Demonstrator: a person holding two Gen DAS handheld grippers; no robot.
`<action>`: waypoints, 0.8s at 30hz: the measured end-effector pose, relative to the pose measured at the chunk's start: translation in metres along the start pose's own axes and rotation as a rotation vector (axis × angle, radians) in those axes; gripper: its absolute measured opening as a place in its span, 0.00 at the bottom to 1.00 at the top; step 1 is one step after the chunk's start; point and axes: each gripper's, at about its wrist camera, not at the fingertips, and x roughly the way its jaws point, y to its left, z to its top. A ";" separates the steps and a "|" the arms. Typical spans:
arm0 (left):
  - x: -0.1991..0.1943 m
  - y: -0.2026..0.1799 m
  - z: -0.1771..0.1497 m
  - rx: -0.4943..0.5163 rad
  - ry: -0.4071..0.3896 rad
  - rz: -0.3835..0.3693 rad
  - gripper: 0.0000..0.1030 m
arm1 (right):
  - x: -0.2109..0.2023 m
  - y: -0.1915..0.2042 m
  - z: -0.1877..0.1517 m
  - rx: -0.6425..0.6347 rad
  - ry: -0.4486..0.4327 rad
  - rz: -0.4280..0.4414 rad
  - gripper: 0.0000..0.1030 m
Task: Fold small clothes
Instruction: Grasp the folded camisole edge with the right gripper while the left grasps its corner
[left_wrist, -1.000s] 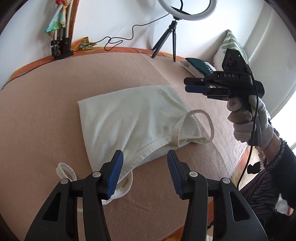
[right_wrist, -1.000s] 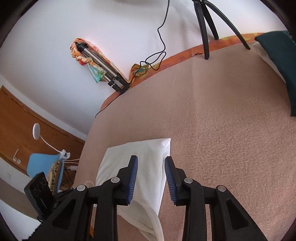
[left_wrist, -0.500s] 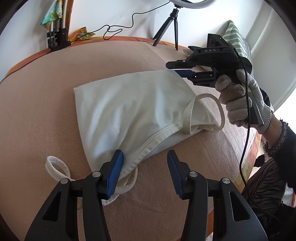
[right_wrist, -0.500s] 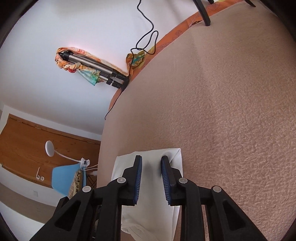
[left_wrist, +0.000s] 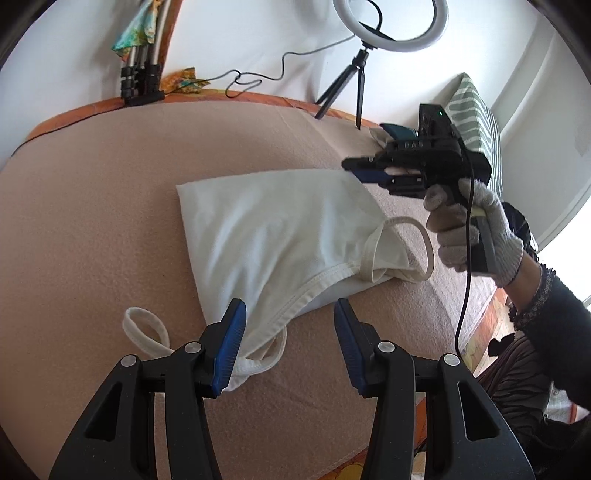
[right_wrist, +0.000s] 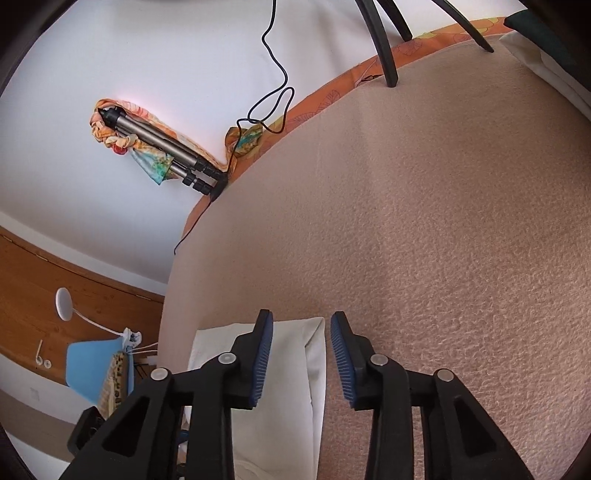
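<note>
The blue-padded fingers of the left gripper are standing wide apart over the near hem of the white tank top, closing on nothing, with one pad lying against the cloth's edge. The right gripper is also hanging with its fingers apart, just over the top's far corner, gripping nothing. The top is lying on the pink blanket, folded in half, its long axis running from that far corner toward the left gripper. Its straps are pointing outward: one loop is lying to the left of the near hem, another is curling beside the gloved right hand. The cloth is looking cream-white, softly wrinkled, with stitched hems. Beyond the top, a ring light is standing on a tripod, and a striped pillow is leaning behind the right gripper.
</note>
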 end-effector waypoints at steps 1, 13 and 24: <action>-0.004 0.007 0.004 -0.022 -0.022 0.011 0.48 | 0.003 0.002 -0.001 -0.017 0.009 -0.025 0.16; 0.019 0.043 -0.006 -0.214 0.084 -0.003 0.48 | 0.003 0.016 -0.009 -0.141 0.036 -0.080 0.44; 0.034 0.031 0.002 -0.200 0.078 -0.037 0.29 | 0.013 0.025 -0.025 -0.187 0.059 -0.020 0.30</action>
